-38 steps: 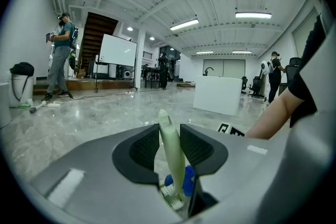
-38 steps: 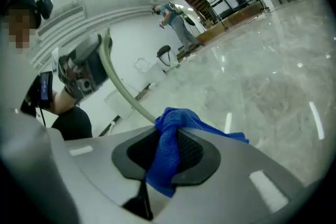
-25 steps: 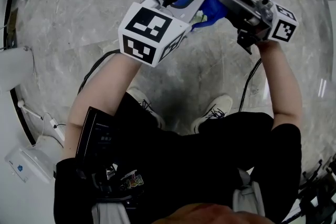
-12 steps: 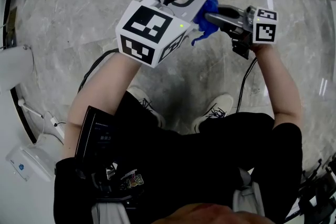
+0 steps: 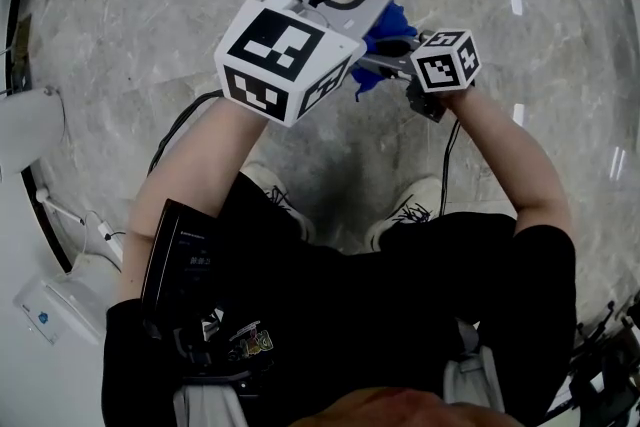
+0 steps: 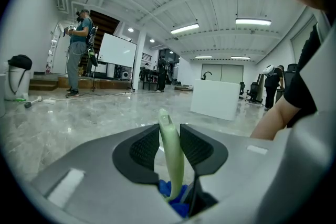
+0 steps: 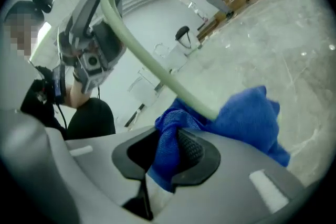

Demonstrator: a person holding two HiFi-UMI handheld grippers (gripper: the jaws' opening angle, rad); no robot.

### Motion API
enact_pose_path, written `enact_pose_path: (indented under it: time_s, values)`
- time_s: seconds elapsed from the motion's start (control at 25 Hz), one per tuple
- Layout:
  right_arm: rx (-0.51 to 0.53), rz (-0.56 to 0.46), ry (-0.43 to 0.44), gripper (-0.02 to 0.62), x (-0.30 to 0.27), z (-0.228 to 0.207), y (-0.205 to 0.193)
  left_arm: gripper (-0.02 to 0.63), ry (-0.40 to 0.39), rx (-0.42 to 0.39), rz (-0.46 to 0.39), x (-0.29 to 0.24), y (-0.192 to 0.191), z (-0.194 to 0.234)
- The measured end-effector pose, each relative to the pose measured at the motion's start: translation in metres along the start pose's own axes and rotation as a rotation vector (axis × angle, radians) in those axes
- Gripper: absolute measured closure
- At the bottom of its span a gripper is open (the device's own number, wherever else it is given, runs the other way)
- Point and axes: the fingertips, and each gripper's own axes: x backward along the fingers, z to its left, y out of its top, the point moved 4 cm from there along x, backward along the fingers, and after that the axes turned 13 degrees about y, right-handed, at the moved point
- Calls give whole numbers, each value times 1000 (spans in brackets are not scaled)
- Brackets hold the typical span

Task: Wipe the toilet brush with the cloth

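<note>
Blue cloth [image 7: 247, 118] is pinched in the right claw [image 7: 168, 157] and bunched round the pale green toilet brush handle [image 7: 147, 55], so a slide along it would rub it clean. The left claw [image 6: 169, 139] clamps that handle near its tip, steadying it in the air above the floor [image 5: 150, 35]. The bristle end is probably hidden below.

Left gripper [image 6: 170, 145] and right gripper [image 7: 167, 152], two together; one toilet brush [image 7: 149, 57]; one cloth [image 7: 247, 118]; two shoes [image 5: 405, 210].
</note>
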Motion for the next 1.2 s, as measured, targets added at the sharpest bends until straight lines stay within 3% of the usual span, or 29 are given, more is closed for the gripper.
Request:
enact_pose_path:
  time_s: [0.12,0.4,0.56,0.68,0.76,0.88,1.04,1.2]
  values:
    - [68,-165,65,517,15,33,43,469,11,6,7,-3,0,1]
    - [331,-242,208,518,71,122,101,469,24,20,15,-4,-1,8]
    - [487,-368,165,520,121,155,140,469,18,20,14,-4,-3,8]
    - [549,-456,120,520,142,163,162,469,16,16,11,-1,-3,9]
    - [518,-480,97,518,140,151,163,469,17,16,13,-1,-2,9]
    - [390,-448,64,518,117,110,146,469,11,15,15,-5,1,4]
    - [178,-258,-101,518,65,15,86,469,-1,0,22,-3,-4,3]
    - [77,-122,-279,518,56,-58,34,469,4,-4,33,-1,-9,6]
